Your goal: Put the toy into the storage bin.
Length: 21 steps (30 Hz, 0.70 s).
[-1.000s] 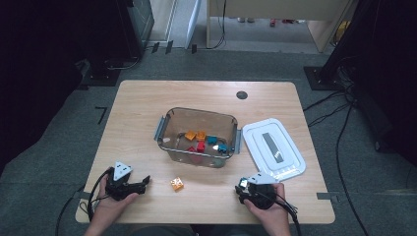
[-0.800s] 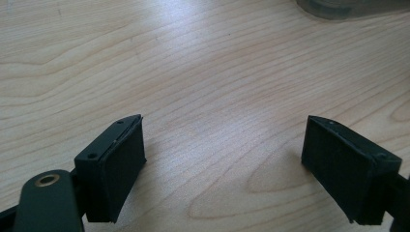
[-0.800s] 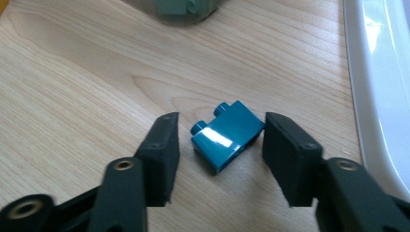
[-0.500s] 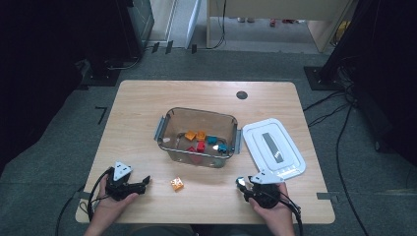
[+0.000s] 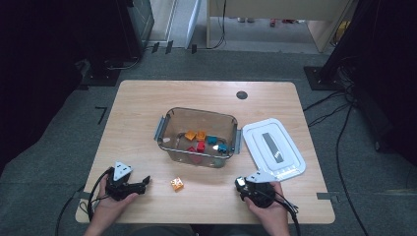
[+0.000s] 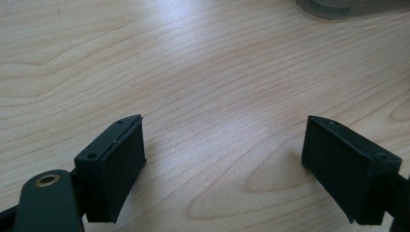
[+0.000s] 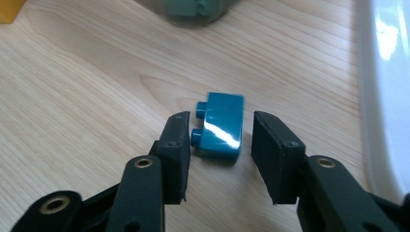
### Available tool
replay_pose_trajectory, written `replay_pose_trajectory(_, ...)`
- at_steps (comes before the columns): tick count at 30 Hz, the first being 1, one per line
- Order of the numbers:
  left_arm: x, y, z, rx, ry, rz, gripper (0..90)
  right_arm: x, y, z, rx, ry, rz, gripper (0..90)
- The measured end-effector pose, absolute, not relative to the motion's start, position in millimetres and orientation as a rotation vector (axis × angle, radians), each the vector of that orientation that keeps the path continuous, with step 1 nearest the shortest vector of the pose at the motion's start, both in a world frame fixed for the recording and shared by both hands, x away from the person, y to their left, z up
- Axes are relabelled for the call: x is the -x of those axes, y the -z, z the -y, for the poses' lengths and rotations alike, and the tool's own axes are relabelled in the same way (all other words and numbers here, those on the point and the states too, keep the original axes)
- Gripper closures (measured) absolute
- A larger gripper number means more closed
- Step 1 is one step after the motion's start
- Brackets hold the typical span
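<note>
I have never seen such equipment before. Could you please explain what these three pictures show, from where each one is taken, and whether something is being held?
A person sits at a wooden table and holds a hand tool in each hand. Each tool has two black fingers that open and close.

The high view looks down from above. It shows the left gripper, the right gripper, a clear bin with small coloured blocks inside, its white lid lying beside it, and one orange block on the table.

The other two pictures come from cameras riding on the tools. In the left gripper view the fingers stand wide apart over bare wood. In the right gripper view the open fingers straddle a teal block on the table, not yet gripping it.
</note>
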<state>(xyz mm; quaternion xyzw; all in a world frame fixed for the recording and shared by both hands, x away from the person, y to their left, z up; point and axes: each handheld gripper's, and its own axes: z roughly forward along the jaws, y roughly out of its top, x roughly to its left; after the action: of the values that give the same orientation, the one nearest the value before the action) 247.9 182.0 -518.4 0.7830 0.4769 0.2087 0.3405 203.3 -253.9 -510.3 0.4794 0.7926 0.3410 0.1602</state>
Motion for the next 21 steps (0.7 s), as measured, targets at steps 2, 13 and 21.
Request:
replay_pose_trajectory(2,-247.9,518.4,-181.9,-2.038,-0.543,-1.241,15.3,-203.5,510.8,259.6,-1.379,-0.978,-2.260,61.3)
replay_pose_trajectory(13,-247.8,518.4,-181.9,-2.038,-0.543,-1.241,15.2,-206.4,511.3,260.3,-1.366,-1.010,-2.286,67.4)
replay_pose_trajectory(21,-248.0,518.4,-181.8,-2.040,-0.541,-1.235,15.2,-206.0,496.8,269.7,-1.364,-1.056,-2.288,67.6)
